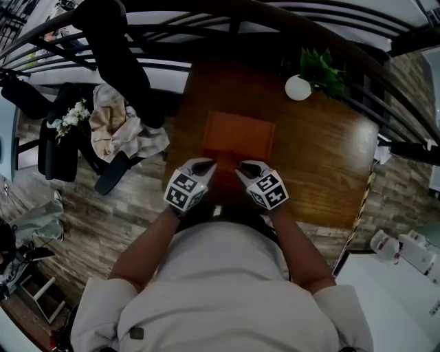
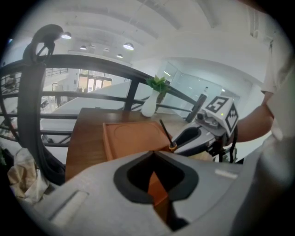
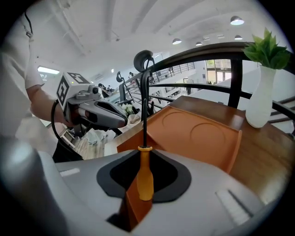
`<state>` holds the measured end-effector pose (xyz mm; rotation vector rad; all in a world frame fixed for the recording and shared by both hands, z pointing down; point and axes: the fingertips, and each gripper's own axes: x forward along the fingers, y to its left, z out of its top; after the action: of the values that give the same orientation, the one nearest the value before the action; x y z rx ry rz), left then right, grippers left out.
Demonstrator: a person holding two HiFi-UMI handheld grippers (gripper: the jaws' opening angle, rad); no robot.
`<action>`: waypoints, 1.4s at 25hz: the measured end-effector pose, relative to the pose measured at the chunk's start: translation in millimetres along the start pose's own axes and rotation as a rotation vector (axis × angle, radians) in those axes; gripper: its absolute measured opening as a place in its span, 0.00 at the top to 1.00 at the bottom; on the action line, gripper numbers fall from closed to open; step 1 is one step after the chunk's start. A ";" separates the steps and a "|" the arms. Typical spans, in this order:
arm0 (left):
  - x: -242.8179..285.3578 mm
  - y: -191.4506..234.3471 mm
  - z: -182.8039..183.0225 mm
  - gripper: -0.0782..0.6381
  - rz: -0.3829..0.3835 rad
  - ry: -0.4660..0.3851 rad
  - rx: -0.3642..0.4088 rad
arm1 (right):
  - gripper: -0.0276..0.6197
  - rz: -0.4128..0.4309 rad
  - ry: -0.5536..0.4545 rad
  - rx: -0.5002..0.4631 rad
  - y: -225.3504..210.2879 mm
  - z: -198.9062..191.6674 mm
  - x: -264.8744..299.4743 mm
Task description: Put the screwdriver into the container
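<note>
The screwdriver (image 3: 144,177) has an orange handle and a thin black shaft that stands up in the right gripper view. My right gripper (image 1: 242,167) is shut on its handle. In the left gripper view the shaft (image 2: 165,131) sticks up from the right gripper's tip. An orange tray (image 1: 238,134) with a low rim lies on the wooden table (image 1: 323,151) just beyond both grippers. My left gripper (image 1: 207,165) hangs beside the right one over the tray's near edge. Its jaws stand a little apart with nothing between them.
A white vase (image 1: 298,88) with green leaves stands at the table's far right. A dark curved railing (image 1: 206,14) runs behind the table. On the floor at left are a chair with heaped cloth (image 1: 113,130) and white flowers (image 1: 69,118).
</note>
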<state>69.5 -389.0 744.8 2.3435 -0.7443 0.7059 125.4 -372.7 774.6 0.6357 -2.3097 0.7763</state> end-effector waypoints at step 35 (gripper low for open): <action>17.5 12.1 -30.1 0.88 0.014 0.078 -0.037 | 0.84 -0.058 0.425 -0.145 -12.4 -70.3 73.5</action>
<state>64.9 -383.5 781.0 2.2663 -0.7333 0.7787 109.4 -352.8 873.8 0.4226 -1.9285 0.6381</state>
